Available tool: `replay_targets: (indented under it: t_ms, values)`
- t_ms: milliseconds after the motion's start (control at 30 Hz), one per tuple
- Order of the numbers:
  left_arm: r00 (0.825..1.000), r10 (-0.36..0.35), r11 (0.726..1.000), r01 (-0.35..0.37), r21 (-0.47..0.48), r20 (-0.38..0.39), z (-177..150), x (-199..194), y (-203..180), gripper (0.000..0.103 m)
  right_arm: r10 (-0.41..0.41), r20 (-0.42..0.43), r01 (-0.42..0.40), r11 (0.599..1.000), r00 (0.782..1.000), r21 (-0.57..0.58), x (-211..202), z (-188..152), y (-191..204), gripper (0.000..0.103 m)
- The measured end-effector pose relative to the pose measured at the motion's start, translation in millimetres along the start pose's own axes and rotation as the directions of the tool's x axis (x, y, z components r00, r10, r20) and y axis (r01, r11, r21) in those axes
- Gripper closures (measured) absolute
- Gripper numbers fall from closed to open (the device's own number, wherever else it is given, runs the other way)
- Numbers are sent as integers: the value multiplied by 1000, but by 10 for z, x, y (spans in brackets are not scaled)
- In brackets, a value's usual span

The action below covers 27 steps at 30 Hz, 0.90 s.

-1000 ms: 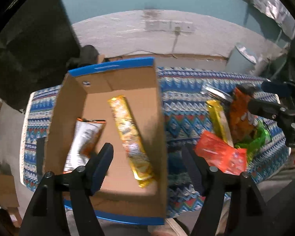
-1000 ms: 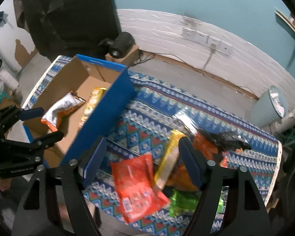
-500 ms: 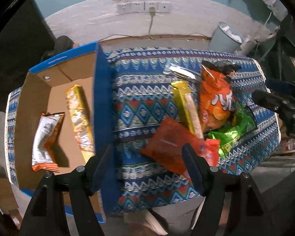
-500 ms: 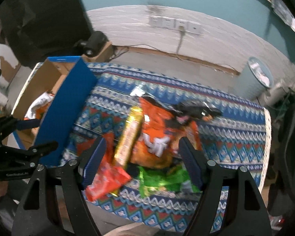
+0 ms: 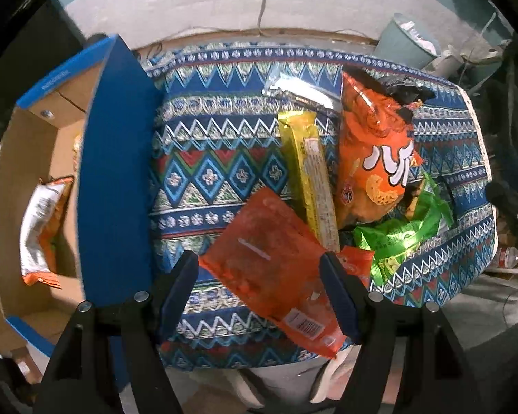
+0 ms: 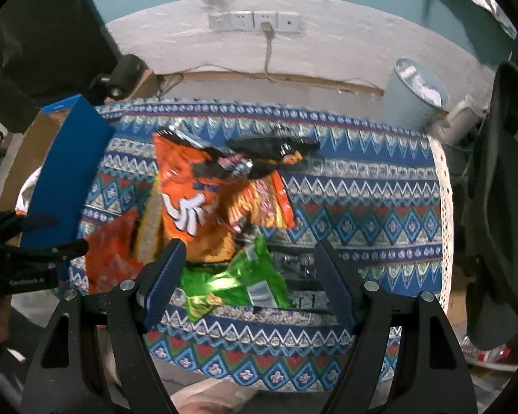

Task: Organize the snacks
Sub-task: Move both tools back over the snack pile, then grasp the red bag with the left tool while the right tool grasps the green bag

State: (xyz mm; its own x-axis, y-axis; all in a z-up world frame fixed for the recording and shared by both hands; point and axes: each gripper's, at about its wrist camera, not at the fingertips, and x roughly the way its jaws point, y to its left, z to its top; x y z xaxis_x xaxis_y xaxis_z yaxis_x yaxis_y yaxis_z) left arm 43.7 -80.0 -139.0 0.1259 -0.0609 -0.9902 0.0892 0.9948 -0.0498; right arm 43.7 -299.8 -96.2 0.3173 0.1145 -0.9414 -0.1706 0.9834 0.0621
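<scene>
Red snack pouch (image 5: 272, 269) lies diagonally between wide-open, empty left gripper (image 5: 259, 293); right gripper (image 6: 248, 276) likewise.

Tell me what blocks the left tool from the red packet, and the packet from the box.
Nothing visible lies between the open left tool and the red packet, which sits right under its fingers on top of the pile. Toward the box, only its raised blue wall stands between; the packet must go over it.
</scene>
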Motion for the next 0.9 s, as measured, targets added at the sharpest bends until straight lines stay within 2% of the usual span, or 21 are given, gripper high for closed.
replay_targets:
  t_ms: [200, 400, 533, 600, 667, 767, 900]
  values:
    - [999, 3, 998, -5, -66, -39, 72, 217, -13, 29, -15, -56, 15, 1000, 998, 6, 236, -101, -60, 27]
    - [998, -51, 989, 44, -143, -47, 111, 352, -10, 29, -23, -82, 23, 1000, 996, 5, 361, -166, -65, 27]
    - [995, -62, 989, 51, -137, -77, 63, 423, -71, 28, -18, -96, 20, 1000, 995, 16, 424, -186, -57, 27]
    - [995, -52, 991, 41, -125, -86, 26, 464, -93, 21, -13, -105, 16, 1000, 994, 21, 458, -197, -38, 27]
    - [995, -48, 992, 37, -118, -89, -3, 498, -98, 21, -8, -114, 12, 999, 993, 31, 493, -218, -19, 27]
    - [995, -44, 994, 34, -108, -92, -47, 514, -92, 16, 14, -136, -5, 998, 991, 64, 563, -257, -2, 27]
    - [993, -34, 994, 23, -103, -114, -119, 512, -2, 16, 40, -165, -20, 992, 985, 123, 656, -324, -2, 27]
